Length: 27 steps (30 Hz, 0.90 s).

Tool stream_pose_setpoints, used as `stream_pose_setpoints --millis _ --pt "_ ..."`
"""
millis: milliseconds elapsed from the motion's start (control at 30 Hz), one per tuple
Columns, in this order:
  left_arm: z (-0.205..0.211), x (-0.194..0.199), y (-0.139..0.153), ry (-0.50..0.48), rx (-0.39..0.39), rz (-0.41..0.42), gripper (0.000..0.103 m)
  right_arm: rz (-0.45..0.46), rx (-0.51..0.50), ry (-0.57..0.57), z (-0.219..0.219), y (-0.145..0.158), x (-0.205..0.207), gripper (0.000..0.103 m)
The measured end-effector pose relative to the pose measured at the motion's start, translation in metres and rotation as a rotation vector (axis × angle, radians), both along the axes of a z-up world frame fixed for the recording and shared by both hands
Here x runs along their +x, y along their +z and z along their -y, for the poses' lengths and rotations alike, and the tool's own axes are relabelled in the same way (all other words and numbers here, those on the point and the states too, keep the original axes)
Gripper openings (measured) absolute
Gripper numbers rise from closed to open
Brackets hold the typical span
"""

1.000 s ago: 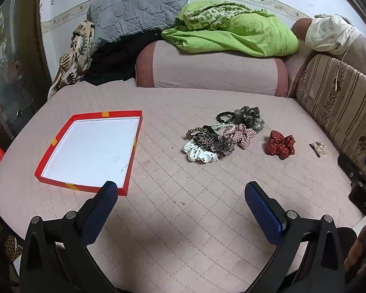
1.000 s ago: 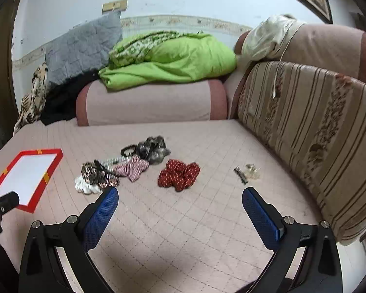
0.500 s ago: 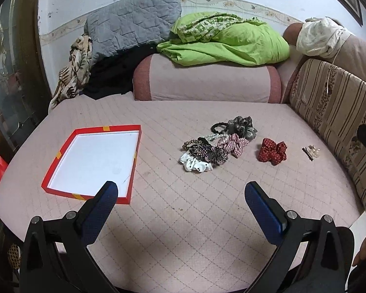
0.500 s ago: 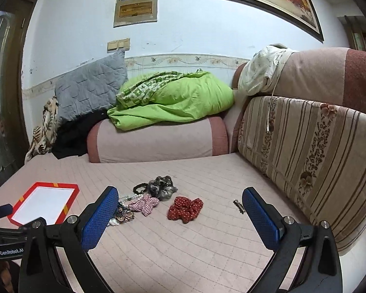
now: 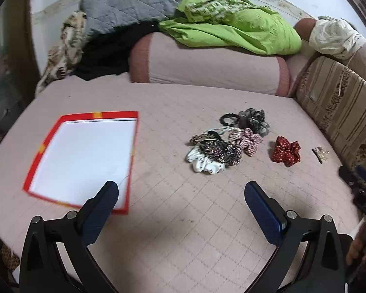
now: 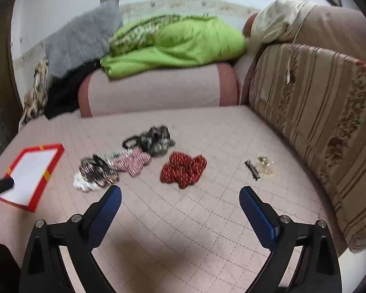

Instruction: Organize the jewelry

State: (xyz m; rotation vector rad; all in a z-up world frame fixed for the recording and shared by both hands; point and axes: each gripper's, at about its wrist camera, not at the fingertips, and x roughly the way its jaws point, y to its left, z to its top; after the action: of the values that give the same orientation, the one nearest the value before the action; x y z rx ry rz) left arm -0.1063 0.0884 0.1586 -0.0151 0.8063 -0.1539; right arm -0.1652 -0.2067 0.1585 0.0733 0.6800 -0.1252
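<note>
Looking along the left gripper (image 5: pixel 180 196), its jaws stand wide apart and empty above the quilted cover (image 5: pixel 183 219), while the soft scrunchie pile (image 5: pixel 228 141) lies well right of the flat red-rimmed tray (image 5: pixel 83 156). From the right gripper (image 6: pixel 180 201), whose empty jaws have just been closing slightly yet remain wide, the red dotted scrunchie (image 6: pixel 183 169) lies near; the thin hair clip (image 6: pixel 252 169) beside it could probably slip from the pads.

Left view: your left tool (image 5: pixel 180 195) looks down over the bed (image 5: pixel 183 219), tray (image 5: pixel 130 156) near left.
Right view: your right tool (image 6: pixel 180 199) faces the sofa back (image 6: pixel 317 122).
Shared: scrunchies (image 5: pixel 229 139), green blanket (image 5: pixel 231 26).
</note>
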Motion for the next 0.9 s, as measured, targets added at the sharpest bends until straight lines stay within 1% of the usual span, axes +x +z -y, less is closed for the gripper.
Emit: stream_pose_setpoints --millis 67,133,200,267,333,433,500,600,833,867,900 --pt "0.006 0.015 -0.004 -0.046 -0.015 -0.016 0.094 -0.036 0.007 0.021 0.005 -0.013 0.015 0.092" --pt "0.014 0.028 -0.009 -0.088 -0.037 -0.038 0.081 -0.060 0.017 0.037 0.009 -0.022 0.028 0.087" --pt "0.025 0.045 -0.019 -0.129 -0.065 -0.079 0.076 -0.086 0.033 0.048 0.013 -0.032 0.044 0.082" --pt "0.037 0.064 -0.031 -0.155 -0.097 -0.115 0.076 -0.106 0.060 0.056 0.020 -0.041 0.063 0.080" --pt "0.049 0.080 -0.043 -0.177 -0.107 -0.141 0.076 -0.113 0.080 0.060 0.024 -0.048 0.078 0.079" --pt "0.062 0.105 -0.062 -0.192 -0.140 -0.193 0.076 -0.130 0.120 0.058 0.032 -0.061 0.102 0.076" --pt "0.069 0.121 -0.074 -0.192 -0.164 -0.229 0.076 -0.146 0.132 0.040 0.037 -0.069 0.117 0.076" --pt "0.077 0.137 -0.088 -0.193 -0.184 -0.259 0.076 -0.170 0.145 0.016 0.043 -0.081 0.135 0.076" --pt "0.097 0.160 -0.103 -0.205 -0.141 -0.261 0.076 -0.221 0.169 -0.034 0.054 -0.107 0.163 0.076" --pt "0.099 0.161 -0.104 -0.201 -0.129 -0.256 0.076 -0.225 0.174 -0.036 0.055 -0.109 0.165 0.070" --pt "0.100 0.161 -0.106 -0.197 -0.117 -0.251 0.066 -0.233 0.176 -0.037 0.054 -0.111 0.167 0.065"
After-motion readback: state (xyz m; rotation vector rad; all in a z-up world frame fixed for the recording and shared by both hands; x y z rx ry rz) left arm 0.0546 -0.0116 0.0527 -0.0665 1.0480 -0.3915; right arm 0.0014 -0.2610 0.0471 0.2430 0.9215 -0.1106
